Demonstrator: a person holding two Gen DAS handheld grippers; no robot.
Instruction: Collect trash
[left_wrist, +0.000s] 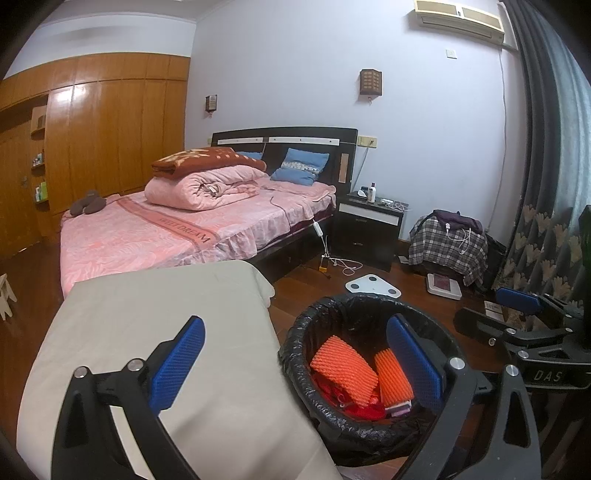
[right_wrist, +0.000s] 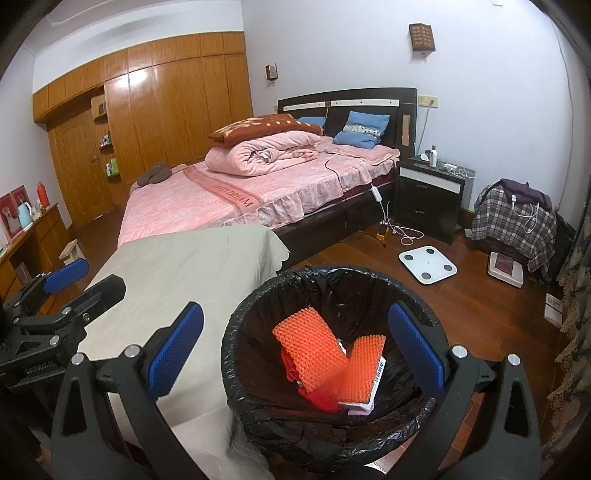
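**Above the bin: both grippers empty, trash already dropped**

Beside the cloth-covered table (right_wrist: 177, 266), a bin (right_wrist: 332, 435) lined with a black bag stands on the wood floor. Inside lie two orange foam nets (right_wrist: 314, 350), a red wrapper (right_wrist: 321, 400) and a small white box (right_wrist: 376, 376), all resting loose near the bottom. The right gripper (right_wrist: 295, 347) hangs over the bin mouth with its blue pads wide apart and nothing between them. The left gripper (left_wrist: 295, 362) straddles the table edge and the near rim, likewise spread and empty. The tabletop shows no trash in either view, so the collection looks near its end.

Risks, as judged from this pose: the right gripper's far finger sits inside the rim line, and a careless withdrawal could catch the loose bag and tip the light bin. The left gripper, close to the rim, could knock it sideways. The foam nets are springy and could be dragged out if snagged.
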